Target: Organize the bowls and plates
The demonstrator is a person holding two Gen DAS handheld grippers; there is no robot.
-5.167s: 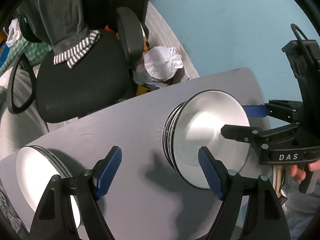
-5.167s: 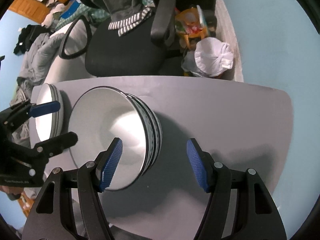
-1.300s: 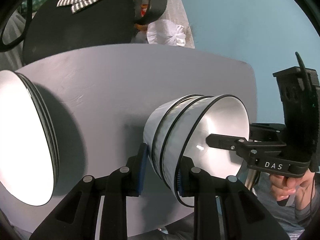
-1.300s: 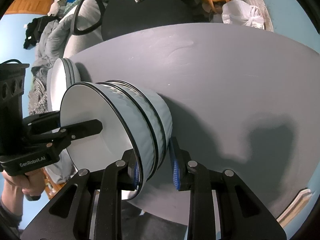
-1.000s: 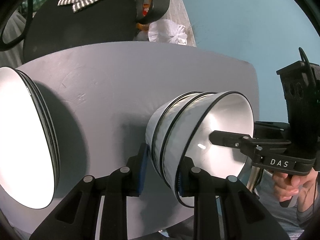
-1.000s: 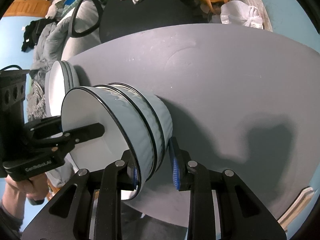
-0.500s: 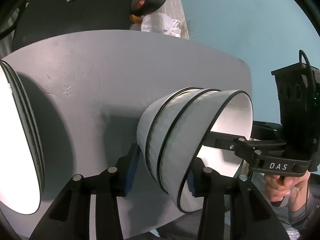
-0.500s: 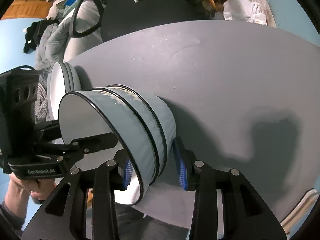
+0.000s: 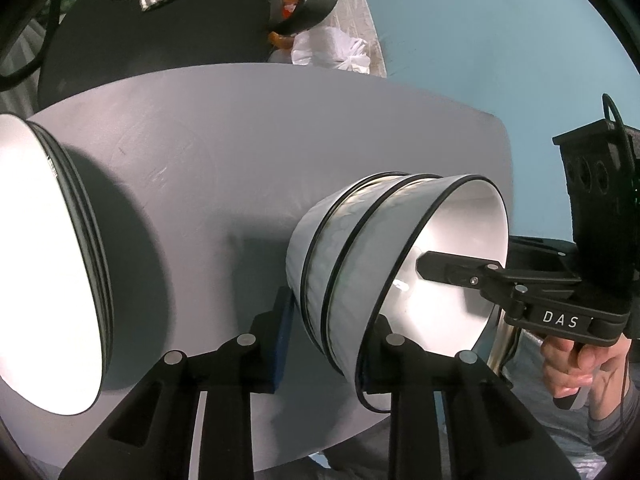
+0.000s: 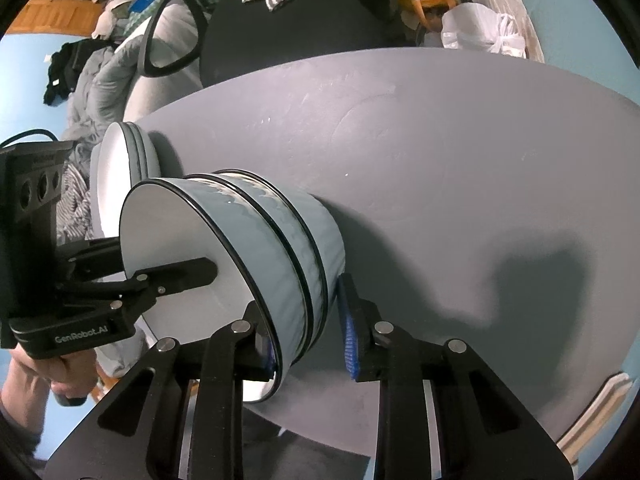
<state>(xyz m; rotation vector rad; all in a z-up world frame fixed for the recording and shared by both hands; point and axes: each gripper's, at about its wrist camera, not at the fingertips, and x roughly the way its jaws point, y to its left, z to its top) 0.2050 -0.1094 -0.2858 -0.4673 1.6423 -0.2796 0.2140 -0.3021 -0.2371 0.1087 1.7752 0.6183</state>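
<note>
**Two grippers flanking a stack of three bowls**

Your left gripper [image 9: 324,344] and right gripper [image 10: 308,332] meet the stack of bowls [image 9: 384,264] from opposite sides, each with one finger inside the top bowl and one outside along the wall. Both pairs of jaws stand narrow, spanning the stack's wall; whether the blue pads [image 10: 350,340] actually press on it, you cannot tell. A grip from both sides probably serves to keep the nested bowls level if you lift them together.

The stack sits near the front edge of the table [image 9: 248,152], a matte grey top with rounded corners and faint scuffs. The bowls are glazed, white inside, pale blue outside with a wavy band, each rim edged in black. A pile of plates [image 9: 44,264], white with dark rims, lies well apart toward your left.
</note>
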